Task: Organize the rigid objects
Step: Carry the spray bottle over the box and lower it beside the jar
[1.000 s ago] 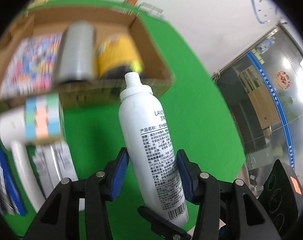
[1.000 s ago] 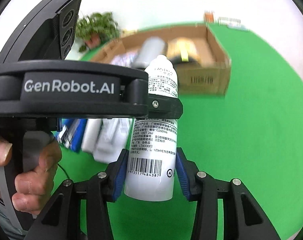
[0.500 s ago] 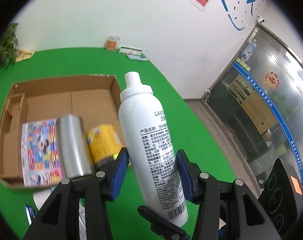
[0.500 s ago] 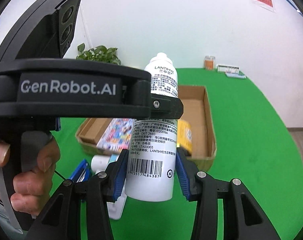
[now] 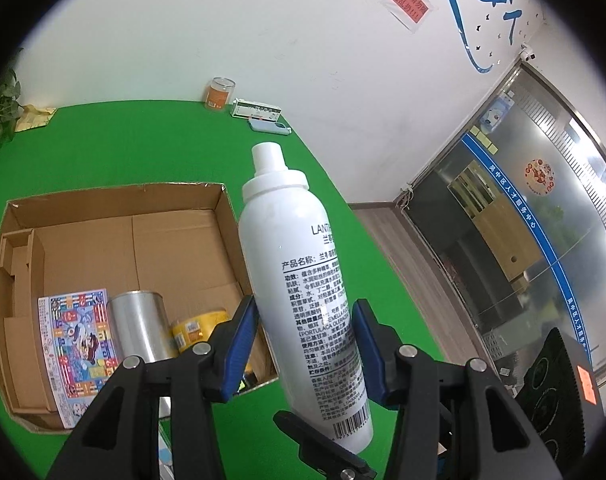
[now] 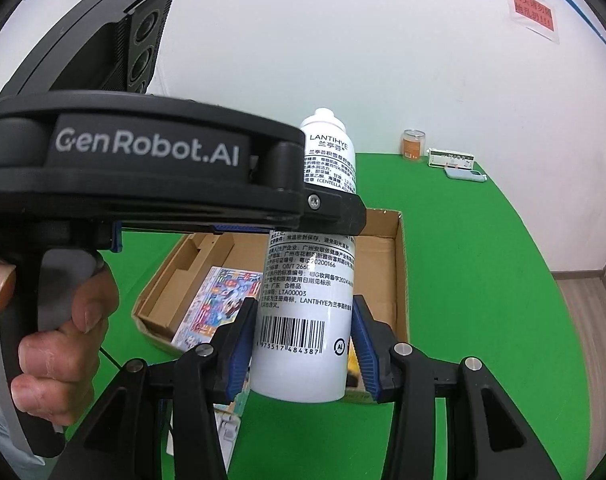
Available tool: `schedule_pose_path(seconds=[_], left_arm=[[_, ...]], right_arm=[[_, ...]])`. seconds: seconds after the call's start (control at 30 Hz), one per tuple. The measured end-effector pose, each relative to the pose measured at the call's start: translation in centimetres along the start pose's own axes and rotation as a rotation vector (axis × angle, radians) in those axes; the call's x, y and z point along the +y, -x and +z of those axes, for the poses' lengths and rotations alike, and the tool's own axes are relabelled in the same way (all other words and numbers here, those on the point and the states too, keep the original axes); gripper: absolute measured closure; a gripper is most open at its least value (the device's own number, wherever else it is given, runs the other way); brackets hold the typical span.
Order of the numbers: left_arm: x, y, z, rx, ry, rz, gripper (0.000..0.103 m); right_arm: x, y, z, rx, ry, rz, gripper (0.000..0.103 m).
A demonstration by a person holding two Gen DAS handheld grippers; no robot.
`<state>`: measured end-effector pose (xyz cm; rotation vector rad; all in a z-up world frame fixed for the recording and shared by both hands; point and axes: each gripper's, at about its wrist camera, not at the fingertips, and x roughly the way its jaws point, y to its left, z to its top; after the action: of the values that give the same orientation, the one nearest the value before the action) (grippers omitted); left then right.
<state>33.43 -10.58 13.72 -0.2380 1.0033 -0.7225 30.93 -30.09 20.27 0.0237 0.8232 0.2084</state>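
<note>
A white spray bottle with black print stands upright in the air above the green cloth. My left gripper is shut on its lower half, blue pads against both sides. My right gripper is shut on the same bottle near its base, at the barcode. In the right wrist view the left gripper's black body crosses the bottle's middle. Below and behind lies an open cardboard box holding a colourful booklet, a silver can and a yellow can.
A person's hand grips the left tool's handle. At the cloth's far edge stand an orange jar, a white packet and a pale blue case. A plant is at far left. Glass doors are right.
Both grippers have risen together with the bottle held between them. The box now sits lower in both views and is seen more from above, sharper than before.
</note>
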Motion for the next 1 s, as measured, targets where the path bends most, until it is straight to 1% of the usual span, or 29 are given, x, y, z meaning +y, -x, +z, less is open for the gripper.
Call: schedule_pose_path(seconds=[0.03,0.1,0.13,0.17,0.27,0.33,0.4,0.53,0.6,0.7,0.8,0.9,1.0], left_arm=[[0.1,-0.4,0.6,0.006,0.002,0.001,0.056],[0.6,-1.3,1.9,0.024,0.009,0.007,0.056],[0.7,-1.8,2.5,0.032,0.013,0.012,0.056],[1.0,-2.4,3.1,0.040,0.019,0.015,0.056],[2.0,-4.5,4.5,0.073,0.054,0.019,0.056],[2.6,-6.1,5.0,0.099,0.062,0.025,0.056],[3.3,-7.7,5.2,0.126,0.066,0.030,0.056],[4.9,-10.8,4.8,0.179,0.100,0.014,0.056],[5.8,-12.8,3.9,0.211,0.121,0.004,0.056],[6.7,-15.2,2.7,0.259,0.143,-0.005,0.056],[7.9,-17.9,0.7,0.317,0.172,-0.011,0.056],[8.7,-19.7,-0.6,0.361,0.193,-0.023,0.056],[8.3,-20.3,-0.8,0.365,0.180,-0.024,0.056]], right_arm=[[-0.3,-0.3,0.3,0.008,-0.001,0.001,0.060],[0.8,-0.7,0.4,0.024,-0.005,0.002,0.060],[0.5,-1.2,0.8,0.038,-0.012,0.006,0.060],[1.1,-1.1,1.3,0.050,-0.014,0.008,0.060],[-0.4,-3.8,2.6,0.097,-0.040,0.028,0.060],[-0.8,-4.6,2.8,0.125,-0.042,0.017,0.060],[-1.5,-5.9,3.8,0.150,-0.044,0.014,0.060],[-2.7,-8.6,2.3,0.207,-0.063,0.017,0.060],[-3.4,-9.9,1.4,0.232,-0.078,0.021,0.060],[-4.0,-11.6,-1.0,0.271,-0.097,0.020,0.060],[-4.6,-13.6,-3.5,0.318,-0.126,0.022,0.060],[-4.8,-15.0,-5.6,0.360,-0.136,0.017,0.060],[-4.8,-15.4,-6.6,0.366,-0.142,0.009,0.060]])
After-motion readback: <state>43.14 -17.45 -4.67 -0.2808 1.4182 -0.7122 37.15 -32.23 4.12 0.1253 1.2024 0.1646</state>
